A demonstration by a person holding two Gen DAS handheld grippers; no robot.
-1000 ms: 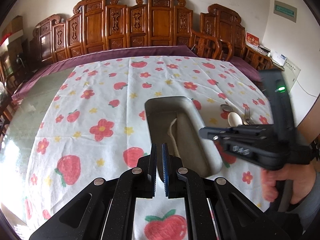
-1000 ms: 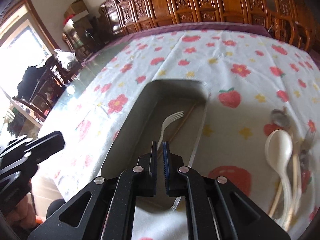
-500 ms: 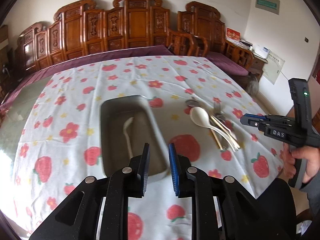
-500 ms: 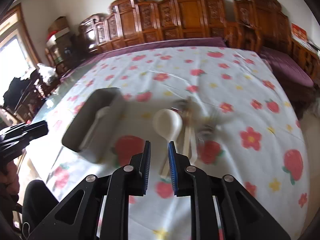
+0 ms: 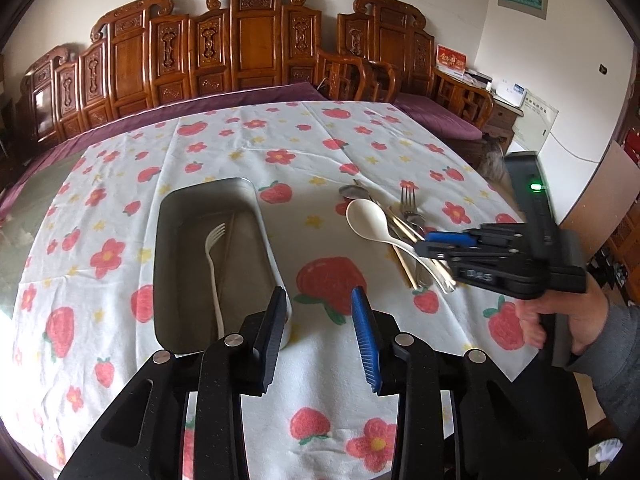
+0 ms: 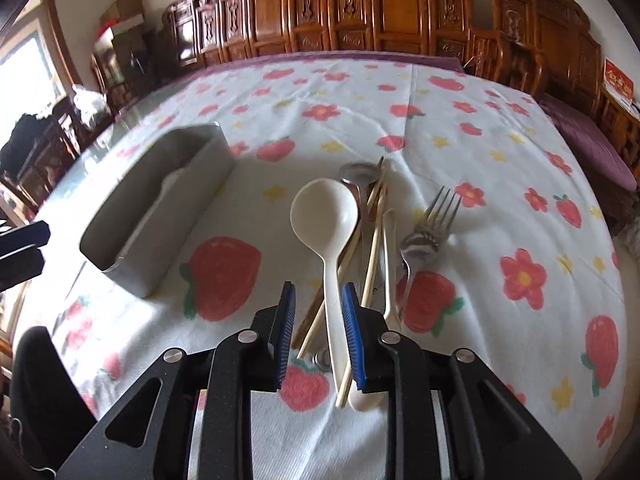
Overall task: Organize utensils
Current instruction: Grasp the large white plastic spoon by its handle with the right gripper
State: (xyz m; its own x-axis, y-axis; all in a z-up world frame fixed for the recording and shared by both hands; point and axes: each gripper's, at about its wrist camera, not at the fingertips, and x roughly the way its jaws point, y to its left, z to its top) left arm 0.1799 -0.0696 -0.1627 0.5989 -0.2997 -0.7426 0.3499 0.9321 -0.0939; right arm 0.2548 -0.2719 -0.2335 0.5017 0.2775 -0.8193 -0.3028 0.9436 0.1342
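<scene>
Left wrist view: the left claw (image 5: pixel 320 306), jaws just opening and parted with nothing between them, hangs over the bench (image 5: pixel 248 152) by the near end of the metal tray (image 5: pixel 168 248), where 1 white fork (image 5: pixel 214 264) lies.

Right wrist view: the right claw (image 6: pixel 317 302) (jaws likewise just opening, parted) straddles the white spoon (image 6: pixel 326 220) handle, pads clear of it. Chopsticks (image 6: pixel 374 248) and a metal fork (image 6: pixel 430 228) lie beside.

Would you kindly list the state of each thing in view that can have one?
Left gripper: open, empty, jaws just opened.
Right gripper: open, jaws just opened, above the white spoon's handle.
Metal tray: holds a white fork.
White spoon: on the cloth, in the utensil pile.
</scene>
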